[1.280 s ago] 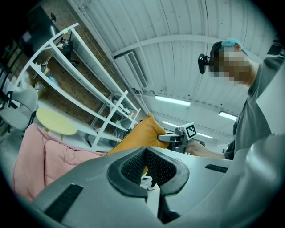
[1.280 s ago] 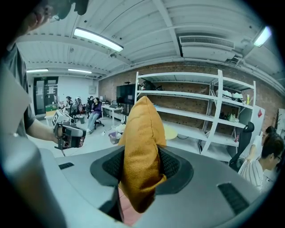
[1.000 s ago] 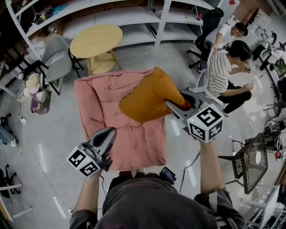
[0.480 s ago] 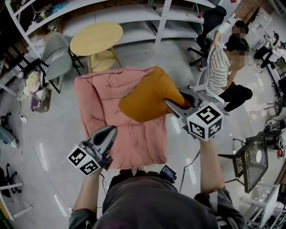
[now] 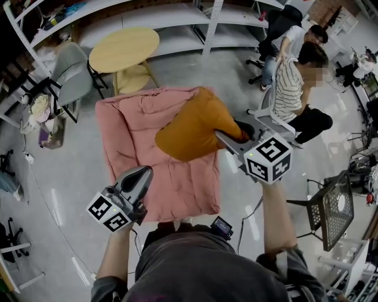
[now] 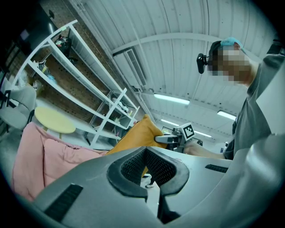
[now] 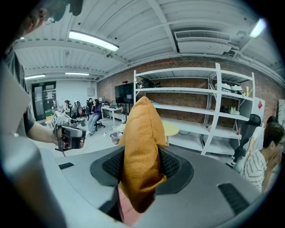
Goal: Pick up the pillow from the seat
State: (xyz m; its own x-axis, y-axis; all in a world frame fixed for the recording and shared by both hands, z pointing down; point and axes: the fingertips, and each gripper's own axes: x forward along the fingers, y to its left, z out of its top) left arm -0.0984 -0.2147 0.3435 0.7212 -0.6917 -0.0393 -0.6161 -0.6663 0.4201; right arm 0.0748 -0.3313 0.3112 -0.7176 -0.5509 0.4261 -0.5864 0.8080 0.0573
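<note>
An orange pillow [image 5: 192,127] hangs tilted above the pink cushioned seat [image 5: 133,138], its lower right corner pinched in my right gripper [image 5: 233,134]. In the right gripper view the pillow [image 7: 140,142] stands upright between both pads, and my right gripper [image 7: 140,171] is shut on it. My left gripper [image 5: 143,174] hovers over the seat's front left part, shut and empty. In the left gripper view its pads [image 6: 133,167] meet with nothing between them, and the pillow [image 6: 136,136] and the right gripper [image 6: 168,139] show beyond.
A round yellow table [image 5: 124,50] and a grey chair [image 5: 71,74] stand behind the seat, with white shelving [image 5: 177,17] along the back. Two people [image 5: 292,88] sit on office chairs at the right. A black mesh chair [image 5: 333,212] stands near my right arm.
Both grippers and the pillow keep their places. Only the view has shifted slightly.
</note>
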